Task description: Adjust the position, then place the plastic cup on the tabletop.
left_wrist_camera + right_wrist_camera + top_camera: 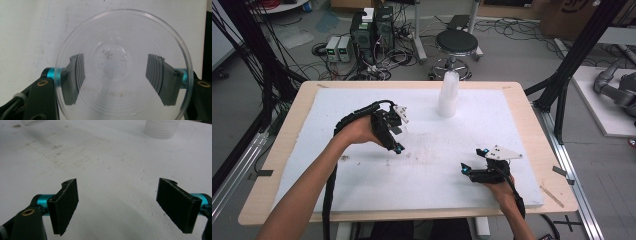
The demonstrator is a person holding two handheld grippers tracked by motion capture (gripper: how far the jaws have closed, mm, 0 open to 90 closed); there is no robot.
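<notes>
Clear cup, empty, gripped by left hand-held gripper.

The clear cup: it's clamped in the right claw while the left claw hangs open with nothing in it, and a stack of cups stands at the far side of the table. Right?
Sides swapped. The left claw clamps the clear cup, as the left gripper view shows; the right claw is open with nothing in it. The stack of cups does stand at the table's far side.

The cup is clear, glossy plastic with fine ridges. The white board looks matt and scuffed (grimy near the middle) on a pale wooden table. The far stack of cups is translucent plastic.
</notes>
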